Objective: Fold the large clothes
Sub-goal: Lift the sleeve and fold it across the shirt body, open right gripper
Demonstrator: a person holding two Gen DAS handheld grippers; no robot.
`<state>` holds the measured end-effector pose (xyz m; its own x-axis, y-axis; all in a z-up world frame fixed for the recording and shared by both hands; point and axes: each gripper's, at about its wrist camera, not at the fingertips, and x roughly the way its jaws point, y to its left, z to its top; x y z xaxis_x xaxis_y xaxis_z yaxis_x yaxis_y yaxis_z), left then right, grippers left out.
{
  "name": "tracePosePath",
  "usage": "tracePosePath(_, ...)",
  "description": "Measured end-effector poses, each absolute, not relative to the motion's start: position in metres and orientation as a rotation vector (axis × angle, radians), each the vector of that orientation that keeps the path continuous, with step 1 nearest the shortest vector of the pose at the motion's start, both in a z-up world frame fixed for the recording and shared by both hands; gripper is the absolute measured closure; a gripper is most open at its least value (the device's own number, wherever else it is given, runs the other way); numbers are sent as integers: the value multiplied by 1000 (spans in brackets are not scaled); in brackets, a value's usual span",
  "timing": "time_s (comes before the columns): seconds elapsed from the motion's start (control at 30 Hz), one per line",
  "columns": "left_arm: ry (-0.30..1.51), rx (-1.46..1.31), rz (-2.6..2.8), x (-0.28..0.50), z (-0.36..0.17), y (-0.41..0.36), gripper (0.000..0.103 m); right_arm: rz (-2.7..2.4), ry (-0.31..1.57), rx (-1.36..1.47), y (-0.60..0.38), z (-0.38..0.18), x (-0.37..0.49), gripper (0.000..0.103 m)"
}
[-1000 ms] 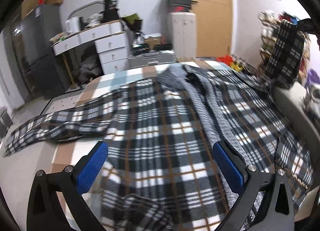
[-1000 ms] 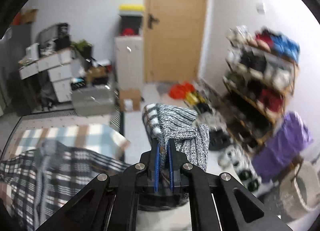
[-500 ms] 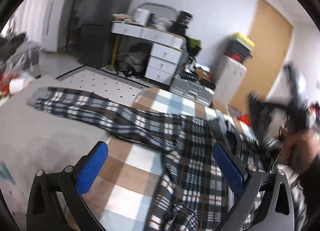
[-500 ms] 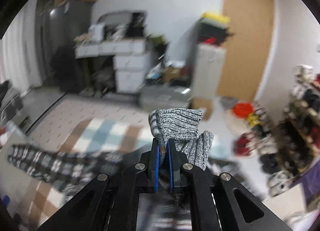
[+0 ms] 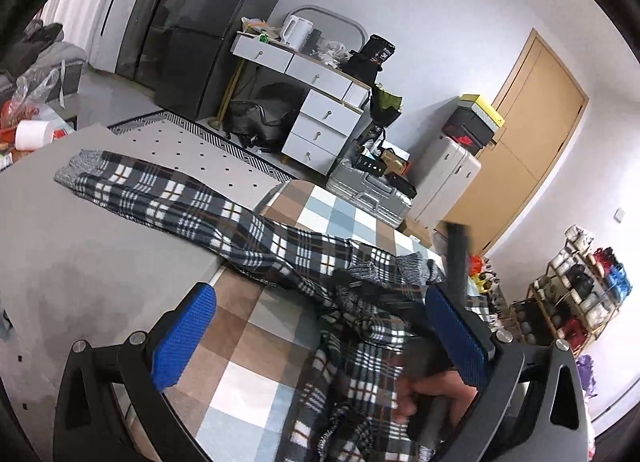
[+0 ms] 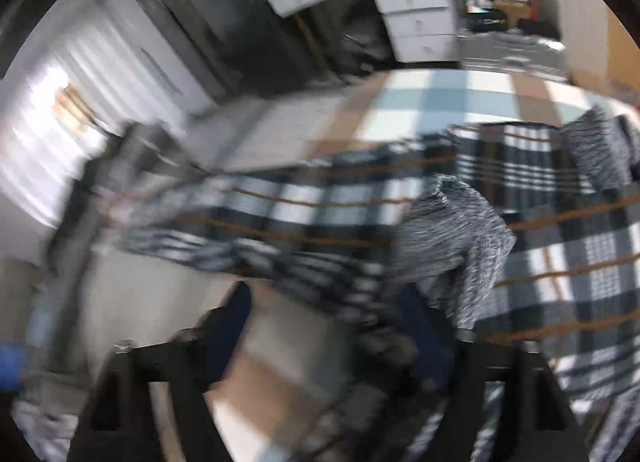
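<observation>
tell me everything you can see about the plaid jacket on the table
The plaid jacket looks like soft fleece, checked in black, white and grey with thin brown lines, with grey knit cuffs and collar. It lies spread flat, unfolded, on a checked tablecloth. One sleeve stretches straight out across the grey tabletop; the other cuff lies folded over the body. No gripper holds it.

White drawer desk (image 5: pixel 320 101); dark fridge (image 5: pixel 208 21)
</observation>
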<state>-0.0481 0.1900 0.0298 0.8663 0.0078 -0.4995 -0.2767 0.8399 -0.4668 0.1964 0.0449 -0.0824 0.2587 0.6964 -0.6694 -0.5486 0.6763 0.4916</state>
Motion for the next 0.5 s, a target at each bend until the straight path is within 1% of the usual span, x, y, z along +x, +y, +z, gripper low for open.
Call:
tracePosePath(0.03, 506, -566, 157, -49, 31, 192, 1, 874, 990, 210, 31, -74, 195, 20)
tracePosePath(0.07, 505, -577, 165, -49, 30, 195, 1, 877, 974, 238, 14, -66, 196, 16)
tracePosePath(0.1, 506, -582, 167, -49, 30, 197, 1, 864, 956, 254, 4, -60, 198, 8)
tracePosePath(0.17, 507, -590, 176, -47, 30, 202, 1, 786, 899, 276, -32, -48, 203, 0)
tracePosePath(0.23, 500, -606, 201, -46, 28, 210, 1, 715, 916, 224, -46, -50, 212, 0)
tracePosePath(0.3, 507, -629, 221, -44, 25, 216, 1, 673, 985, 150, -40, -58, 223, 0)
tracePosePath(0.37, 521, -656, 229, -41, 21, 223, 1, 677, 1046, 77, -22, -76, 221, 0)
tracePosePath(0.5, 548, -667, 243, -36, 14, 225, 1, 642, 1065, -82, 19, -105, 223, 1)
